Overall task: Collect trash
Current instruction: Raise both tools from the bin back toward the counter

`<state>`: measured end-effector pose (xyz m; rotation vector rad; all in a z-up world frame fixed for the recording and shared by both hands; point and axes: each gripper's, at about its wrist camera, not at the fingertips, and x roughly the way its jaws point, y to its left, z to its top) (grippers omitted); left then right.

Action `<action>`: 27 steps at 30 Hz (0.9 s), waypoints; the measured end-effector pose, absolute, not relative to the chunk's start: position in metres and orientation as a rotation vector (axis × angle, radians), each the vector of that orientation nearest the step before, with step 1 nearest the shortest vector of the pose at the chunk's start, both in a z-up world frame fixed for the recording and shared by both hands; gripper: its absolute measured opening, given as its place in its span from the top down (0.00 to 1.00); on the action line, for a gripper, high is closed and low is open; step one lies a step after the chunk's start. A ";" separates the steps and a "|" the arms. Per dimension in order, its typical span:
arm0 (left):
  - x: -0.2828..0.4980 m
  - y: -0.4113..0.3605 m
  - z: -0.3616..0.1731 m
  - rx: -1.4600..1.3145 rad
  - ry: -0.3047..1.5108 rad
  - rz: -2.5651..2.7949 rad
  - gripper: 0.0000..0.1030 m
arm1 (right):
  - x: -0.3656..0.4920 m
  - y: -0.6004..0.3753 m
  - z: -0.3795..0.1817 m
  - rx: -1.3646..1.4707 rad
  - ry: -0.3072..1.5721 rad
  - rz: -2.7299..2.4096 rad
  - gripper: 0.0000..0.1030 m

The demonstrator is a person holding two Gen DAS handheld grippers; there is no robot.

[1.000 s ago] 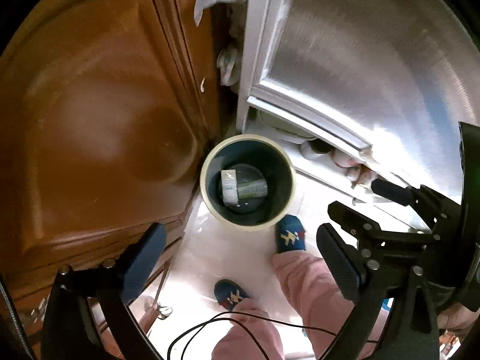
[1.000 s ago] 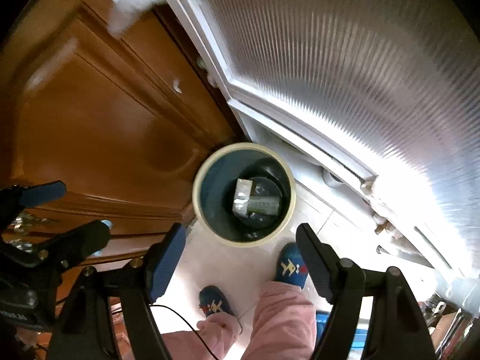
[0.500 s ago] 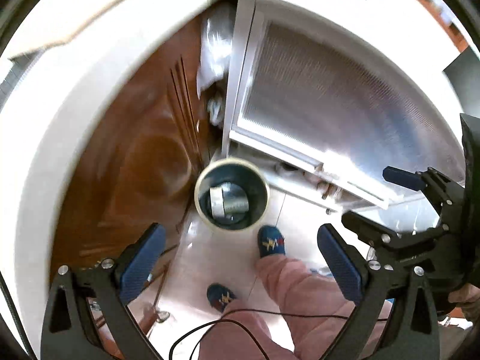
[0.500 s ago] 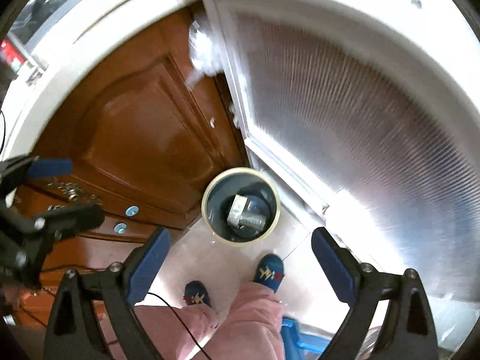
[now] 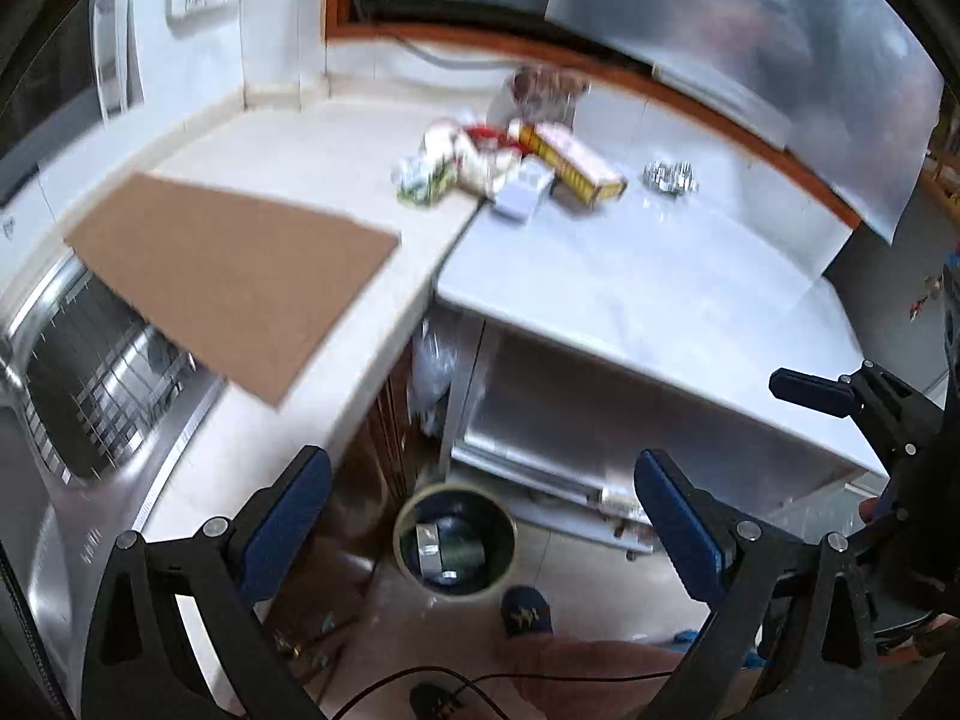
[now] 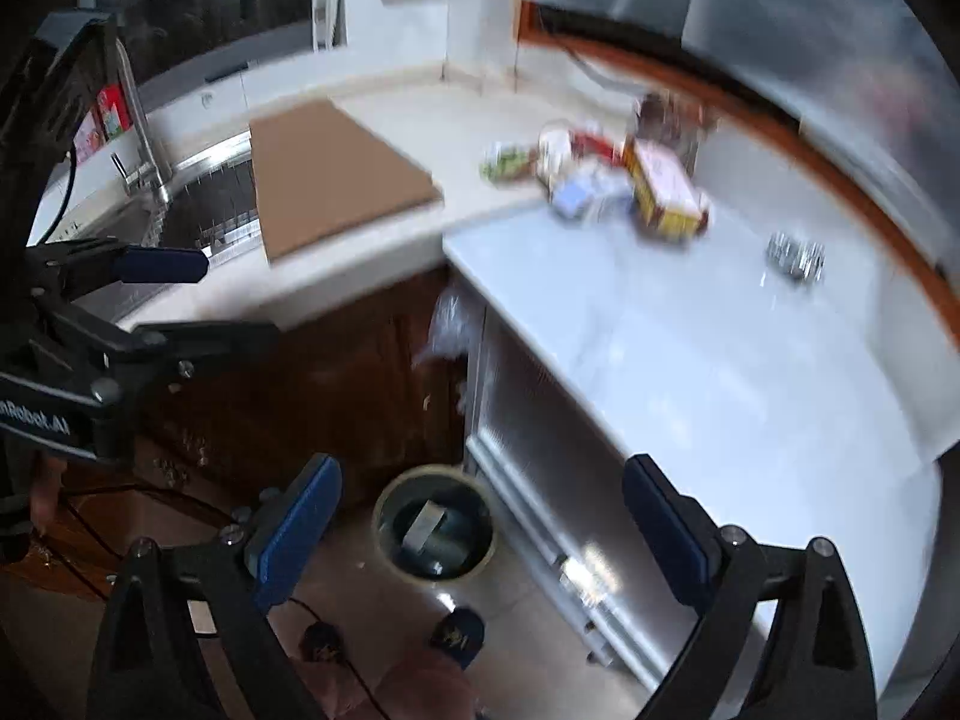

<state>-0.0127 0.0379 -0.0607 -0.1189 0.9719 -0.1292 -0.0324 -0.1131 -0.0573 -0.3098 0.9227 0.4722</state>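
Cream-rimmed and dark inside, the trash bin (image 5: 454,542) stands on the floor, tucked in the corner where the brown cabinet (image 6: 312,384) meets the silver cabinet front (image 6: 540,468). A few bits of trash lie in it. Up on the counter, a heap of trash (image 5: 510,171) sits far back by the wall: a yellow box (image 5: 573,165), a small pale box (image 5: 522,192), a green and white wrapper (image 5: 420,180). A crumpled foil piece (image 5: 671,177) lies apart, to the right of the heap.

The white worktop (image 5: 660,300) has lots of bare room in front of the heap, right up to its near edge. A flat brown cardboard sheet (image 5: 234,276) hangs over the sink (image 5: 90,372) on the left. A tap (image 6: 141,138) stands behind the sink. A plastic bag (image 5: 432,378) is stuffed in the gap between the cabinets.

The left gripper (image 5: 480,528) is spread wide, nothing in it. The right gripper (image 6: 480,528) is spread wide too, and holds nothing. A person's blue slippers (image 6: 456,630) stand on the floor just by the bin.
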 end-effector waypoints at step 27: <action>0.137 0.017 -0.014 -0.142 0.884 -0.026 0.04 | 0.158 -0.151 -0.014 -0.169 0.915 0.481 0.29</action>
